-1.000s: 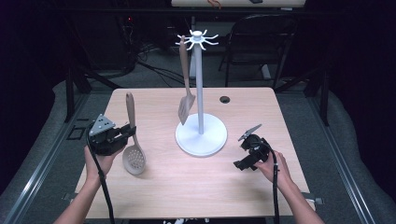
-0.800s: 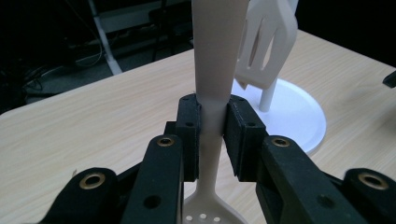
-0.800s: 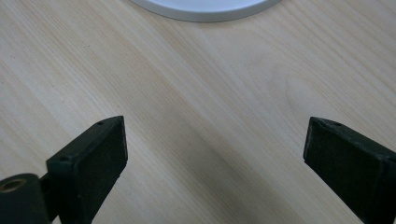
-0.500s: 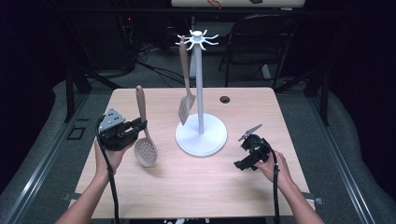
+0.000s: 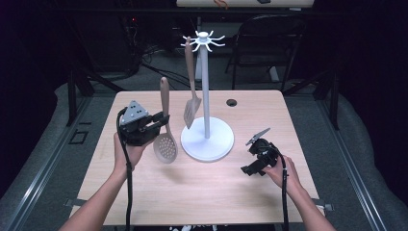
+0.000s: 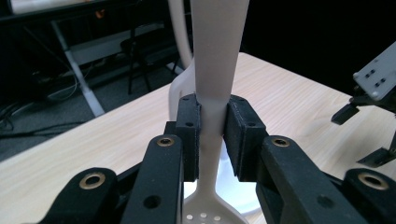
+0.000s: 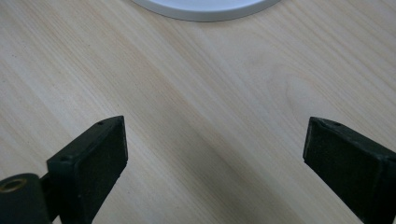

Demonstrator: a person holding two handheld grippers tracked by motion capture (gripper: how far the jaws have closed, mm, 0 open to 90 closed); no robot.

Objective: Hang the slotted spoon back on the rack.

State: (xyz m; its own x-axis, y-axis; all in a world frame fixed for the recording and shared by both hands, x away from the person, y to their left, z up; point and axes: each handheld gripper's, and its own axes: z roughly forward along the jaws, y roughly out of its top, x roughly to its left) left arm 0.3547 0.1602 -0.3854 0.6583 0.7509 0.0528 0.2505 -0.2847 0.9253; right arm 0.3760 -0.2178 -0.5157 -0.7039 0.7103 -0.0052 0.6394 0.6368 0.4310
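Note:
A beige slotted spoon [image 5: 165, 126] stands upright in the air left of the white utensil stand [image 5: 206, 96], perforated bowl down. My left gripper [image 5: 161, 120] is shut on its handle; in the left gripper view the pads [image 6: 189, 135] press both sides of the spoon handle [image 6: 215, 70]. A beige spatula [image 5: 190, 86] hangs from one of the stand's top hooks. My right gripper [image 5: 251, 155] rests low over the table at the right, jaws wide apart with bare wood between the pads [image 7: 95, 163].
The stand's round white base [image 5: 207, 140] sits mid-table, its edge showing at the base [image 7: 205, 10] in the right gripper view. A small black grommet [image 5: 232, 102] lies at the far side. A dark chair [image 5: 269, 43] stands beyond the table [image 5: 192, 192].
My left gripper has carried the slotted spoon to the right and upward, closer to the stand. The right gripper has stayed where it was.

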